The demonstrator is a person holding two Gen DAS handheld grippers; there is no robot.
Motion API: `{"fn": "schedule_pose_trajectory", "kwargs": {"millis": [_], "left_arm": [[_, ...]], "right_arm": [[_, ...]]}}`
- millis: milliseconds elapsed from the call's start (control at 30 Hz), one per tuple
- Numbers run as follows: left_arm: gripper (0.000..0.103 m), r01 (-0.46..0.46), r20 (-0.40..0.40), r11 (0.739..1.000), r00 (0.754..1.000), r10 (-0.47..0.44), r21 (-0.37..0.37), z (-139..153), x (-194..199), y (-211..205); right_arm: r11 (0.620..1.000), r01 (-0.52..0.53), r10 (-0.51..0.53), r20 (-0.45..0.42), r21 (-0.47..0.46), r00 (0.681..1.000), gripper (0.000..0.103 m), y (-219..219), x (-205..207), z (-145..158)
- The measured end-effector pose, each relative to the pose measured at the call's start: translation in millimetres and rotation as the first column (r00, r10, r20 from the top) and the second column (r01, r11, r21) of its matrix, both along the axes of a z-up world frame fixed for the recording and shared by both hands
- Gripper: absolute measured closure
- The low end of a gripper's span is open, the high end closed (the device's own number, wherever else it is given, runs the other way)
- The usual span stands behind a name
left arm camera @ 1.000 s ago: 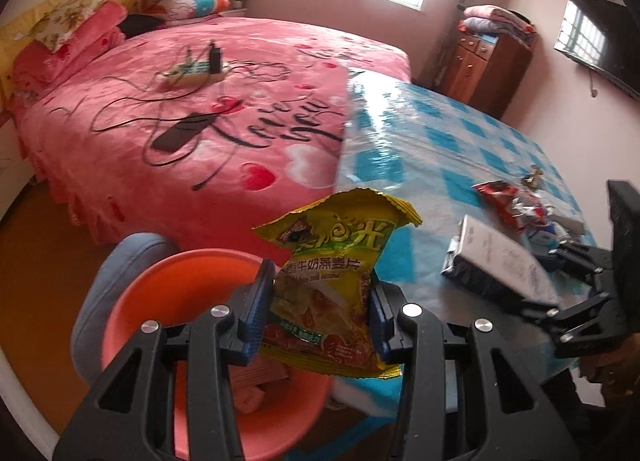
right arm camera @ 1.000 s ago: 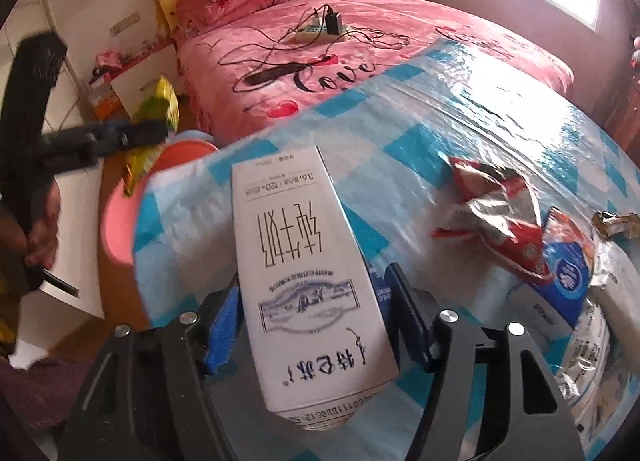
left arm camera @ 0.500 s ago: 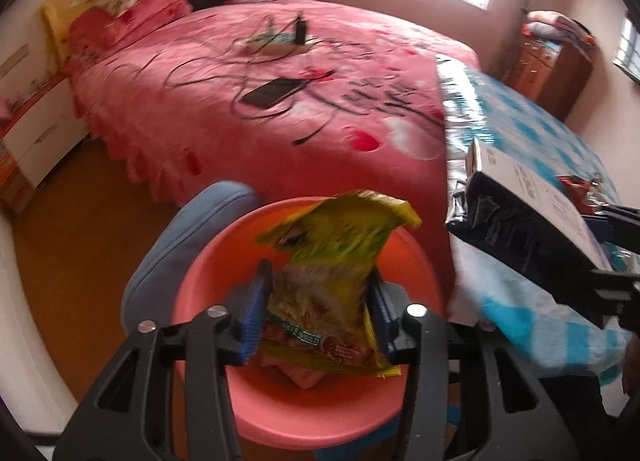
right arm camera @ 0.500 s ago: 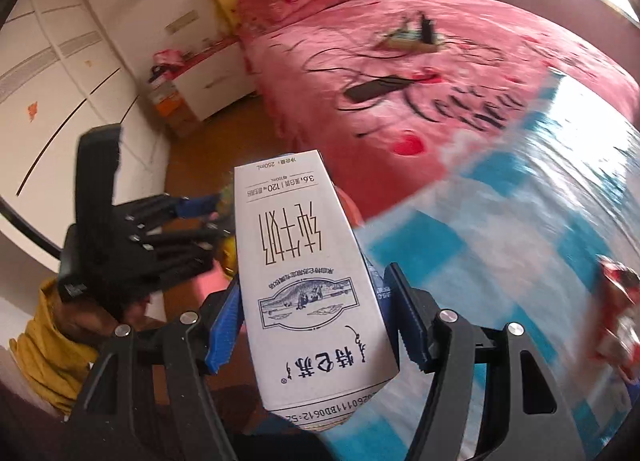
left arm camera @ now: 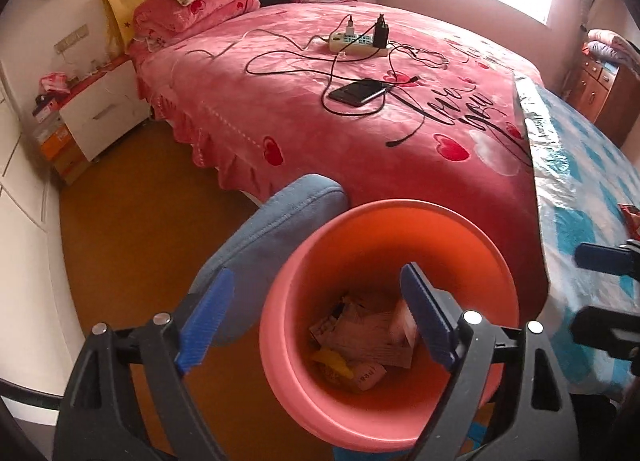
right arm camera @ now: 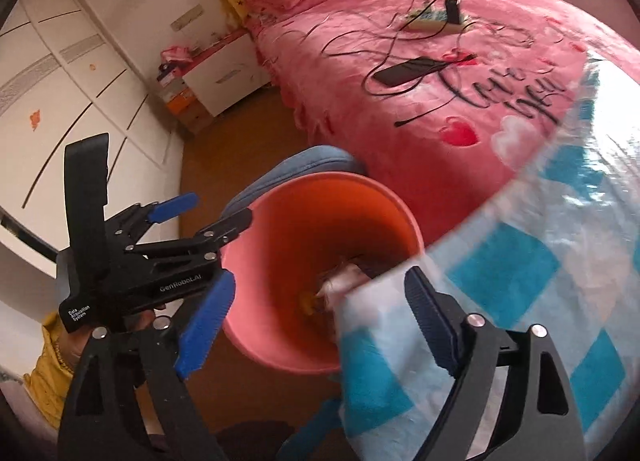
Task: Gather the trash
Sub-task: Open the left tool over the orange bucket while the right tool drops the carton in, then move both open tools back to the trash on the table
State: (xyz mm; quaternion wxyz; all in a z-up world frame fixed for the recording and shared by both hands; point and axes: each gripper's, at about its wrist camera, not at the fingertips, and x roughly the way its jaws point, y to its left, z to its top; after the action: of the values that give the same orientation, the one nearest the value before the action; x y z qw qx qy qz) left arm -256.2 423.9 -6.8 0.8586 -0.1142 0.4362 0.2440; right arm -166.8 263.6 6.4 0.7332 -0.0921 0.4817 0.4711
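OK, both grippers just opened, empty: L gripper [left arm camera: 316, 317] directly above bin [left arm camera: 400, 221]; R gripper [right arm camera: 320, 317] nearer tablecloth [right arm camera: 520, 281], next trash behind it.

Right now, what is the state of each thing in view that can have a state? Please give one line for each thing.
left gripper: open, nothing between the jaws, over the bin; jaws have just been opening.
right gripper: open, empty; jaws have just been opening.
pink bin: upright, trash lying at its bottom.
phone: lying flat on the bed, cable attached.
power strip: on the bed, chargers plugged in.
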Motion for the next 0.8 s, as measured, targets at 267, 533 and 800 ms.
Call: {"fn": "schedule_pose_trajectory", "kwargs": {"millis": [267, 533, 800], "left_arm": [[0.016, 0.030, 0.004, 0.999, 1.000, -0.030, 0.033, 9.1, 12.4, -15.5], [0.016, 0.079, 0.007, 0.995, 0.997, -0.080, 0.053, 20.5, 24.4, -37.9], [0.016, 0.116, 0.011, 0.989, 0.993, -0.117, 0.087, 36.5, 31.2, -59.4]], "right_arm": [[0.997, 0.075, -0.077, 0.082, 0.023, 0.994, 0.016, -36.8, -1.6, 17.4], [0.989, 0.148, -0.150, 0.088, 0.026, 0.985, 0.012, -68.5, 2.5, 22.2], [0.979, 0.199, -0.202, 0.083, 0.041, 0.976, 0.012, -99.5, 2.6, 24.7]]}}
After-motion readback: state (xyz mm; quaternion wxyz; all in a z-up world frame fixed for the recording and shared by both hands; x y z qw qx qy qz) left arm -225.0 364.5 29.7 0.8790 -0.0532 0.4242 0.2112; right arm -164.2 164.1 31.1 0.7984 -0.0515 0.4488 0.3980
